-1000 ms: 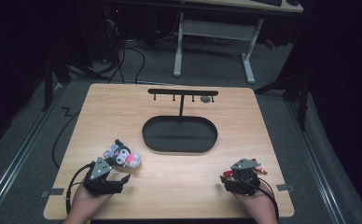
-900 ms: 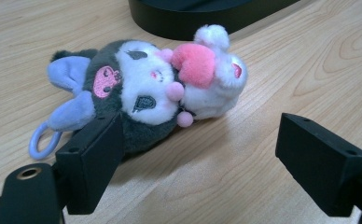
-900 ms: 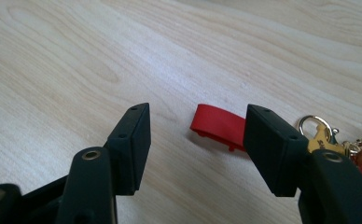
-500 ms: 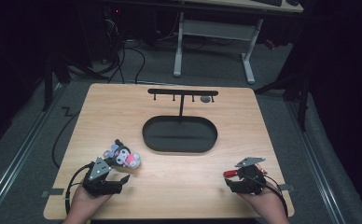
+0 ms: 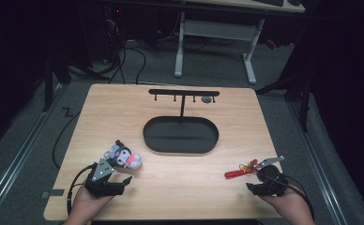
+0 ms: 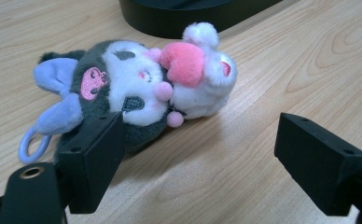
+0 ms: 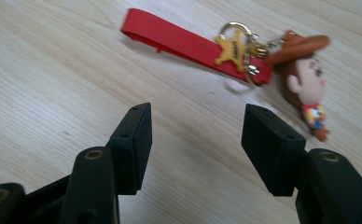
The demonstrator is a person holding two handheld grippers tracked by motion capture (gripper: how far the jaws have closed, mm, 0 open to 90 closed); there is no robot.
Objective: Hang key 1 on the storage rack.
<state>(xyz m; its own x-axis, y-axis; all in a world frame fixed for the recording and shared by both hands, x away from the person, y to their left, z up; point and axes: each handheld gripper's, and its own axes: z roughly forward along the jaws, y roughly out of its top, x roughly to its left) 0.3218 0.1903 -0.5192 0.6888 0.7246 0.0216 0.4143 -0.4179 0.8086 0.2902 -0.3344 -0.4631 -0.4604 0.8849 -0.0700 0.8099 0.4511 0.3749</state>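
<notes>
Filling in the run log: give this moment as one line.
left gripper: open beside plush toy | right gripper: open, empty, short of cowboy keychain | rack: bare

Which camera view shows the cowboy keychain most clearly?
The right gripper view: the cowboy keychain lies close, showing its red strap, yellow star and hatted figure. In the high view it is a small red and yellow streak on the table beside the right gripper.

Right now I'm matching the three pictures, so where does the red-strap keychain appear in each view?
High view: red-strap keychain lies lower right on the table, just ahead of the right gripper.
Left gripper view: not in it.
Right gripper view: keychain at upper centre, beyond the open jaws.
Shared landmark: the light wooden table.
</notes>
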